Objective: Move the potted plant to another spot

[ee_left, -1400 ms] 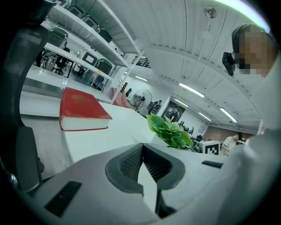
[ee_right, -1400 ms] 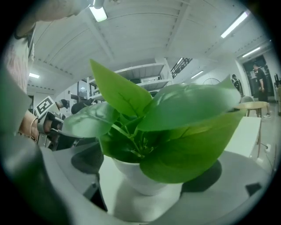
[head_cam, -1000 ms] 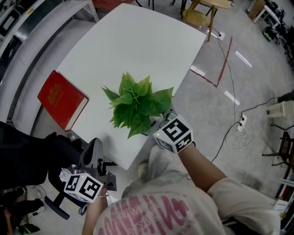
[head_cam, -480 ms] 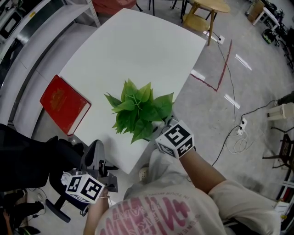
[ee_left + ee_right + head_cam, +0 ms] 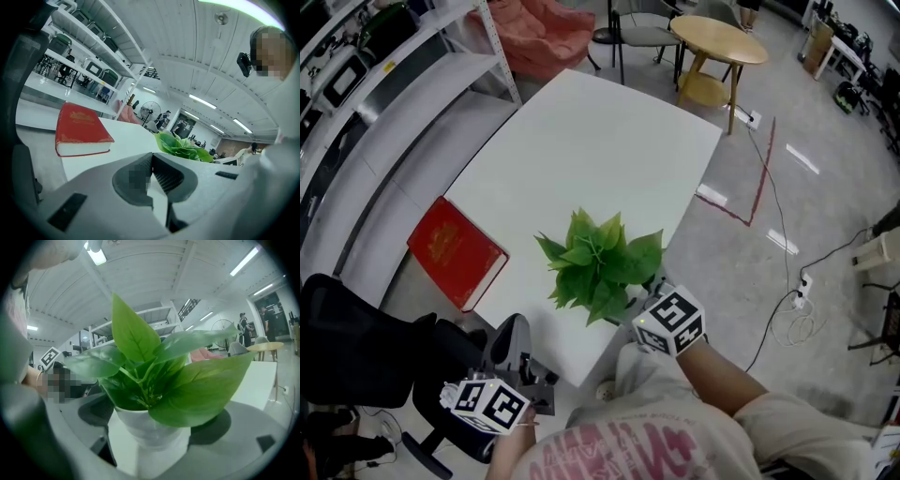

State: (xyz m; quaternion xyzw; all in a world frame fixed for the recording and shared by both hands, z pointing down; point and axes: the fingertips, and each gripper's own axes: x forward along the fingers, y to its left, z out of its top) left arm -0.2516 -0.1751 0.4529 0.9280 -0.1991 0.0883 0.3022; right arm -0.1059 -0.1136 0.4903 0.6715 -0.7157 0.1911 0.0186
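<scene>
The head view looks steeply down from high overhead onto the white tabletop [image 5: 581, 131], with the potted plant [image 5: 600, 267] just six o'clock of centre. The left gripper view sits low off the tabletop's edge and faces across it, the red book [image 5: 79, 126] at nine o'clock and the plant beyond. The right gripper view faces the plant very closely, at pot level. All three share the plant.

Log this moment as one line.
right gripper: shut on potted plant | left gripper: shut, empty, off table | red book: on table

White table [image 5: 581, 131] stands on grey floor [image 5: 722, 272] beside metal shelving [image 5: 403, 84]
</scene>
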